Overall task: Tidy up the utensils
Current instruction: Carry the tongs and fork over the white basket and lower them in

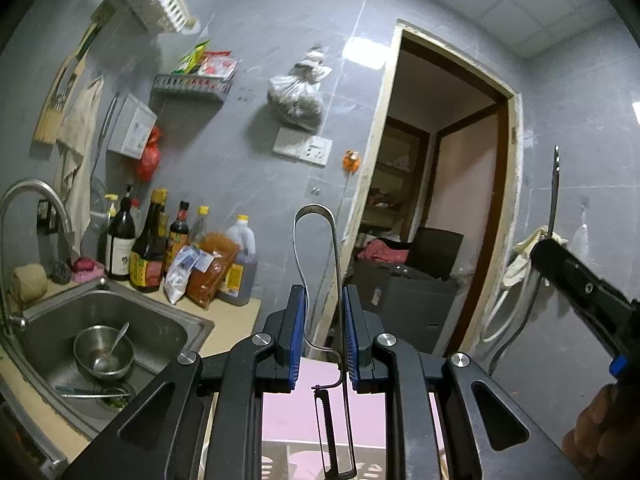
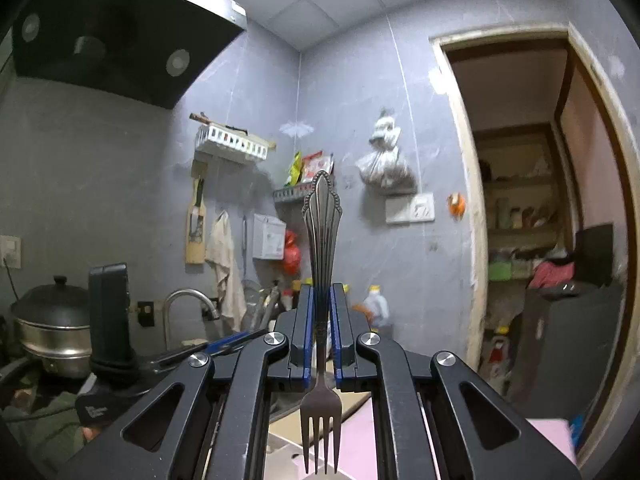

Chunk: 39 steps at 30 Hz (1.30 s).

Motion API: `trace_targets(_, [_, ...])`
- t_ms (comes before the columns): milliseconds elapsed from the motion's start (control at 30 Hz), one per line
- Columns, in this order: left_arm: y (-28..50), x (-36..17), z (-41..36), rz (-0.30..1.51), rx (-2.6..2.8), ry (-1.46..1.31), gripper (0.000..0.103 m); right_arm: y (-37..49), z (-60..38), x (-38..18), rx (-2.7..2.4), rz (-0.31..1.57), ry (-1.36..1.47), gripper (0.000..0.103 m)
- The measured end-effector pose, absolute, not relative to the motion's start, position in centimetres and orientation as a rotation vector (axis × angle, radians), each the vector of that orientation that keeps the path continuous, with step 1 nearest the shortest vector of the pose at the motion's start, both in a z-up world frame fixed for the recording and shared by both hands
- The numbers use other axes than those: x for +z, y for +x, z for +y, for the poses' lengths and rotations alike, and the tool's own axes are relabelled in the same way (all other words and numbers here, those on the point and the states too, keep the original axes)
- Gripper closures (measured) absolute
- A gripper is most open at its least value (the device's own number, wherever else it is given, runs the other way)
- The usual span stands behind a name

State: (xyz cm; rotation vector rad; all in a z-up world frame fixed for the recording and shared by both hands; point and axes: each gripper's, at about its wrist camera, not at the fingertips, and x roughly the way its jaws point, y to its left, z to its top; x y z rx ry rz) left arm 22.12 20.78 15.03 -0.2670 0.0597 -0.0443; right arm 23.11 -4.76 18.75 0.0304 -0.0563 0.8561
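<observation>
The left gripper [image 1: 323, 334] fills the bottom of its own view, its blue-padded jaws closed on a wire-handled peeler [image 1: 320, 280]. The peeler's looped steel handle stands upright above the pads, while its serrated blade hangs below them over a pink container [image 1: 296, 412]. Off to the left lies a steel sink [image 1: 168, 320] holding a metal bowl [image 1: 86, 350] with a spoon [image 1: 114, 346] in it, under a curved faucet [image 1: 36, 200]. Sauce bottles [image 1: 148, 248] and an orange packet [image 1: 212, 268] crowd the counter behind the sink.

In the right wrist view, the right gripper [image 2: 321, 334] is clamped on a fork [image 2: 321, 280], gripping its shank between the blue pads. The ornate, ribbed handle points straight up against the grey tiled wall, and the four tines point down toward the camera above a pale pink surface. A lidded steamer pot [image 2: 52, 320] sits at far left beneath a black range hood [image 2: 120, 28].
</observation>
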Motion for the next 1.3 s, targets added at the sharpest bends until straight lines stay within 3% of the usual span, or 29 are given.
trace_targets(600, [24.0, 9.6, 20.4, 0.121, 0.060, -0.188, 0.088, 27.7, -1.5, 12.5, 0.879, 0.155, 0.005, 0.098])
trace_targets(1300, [23.3, 8.6, 20.1, 0.165, 0.094, -0.149, 0.087, 27.1, -0.9, 11.5, 0.872, 0.175, -0.056, 0.098])
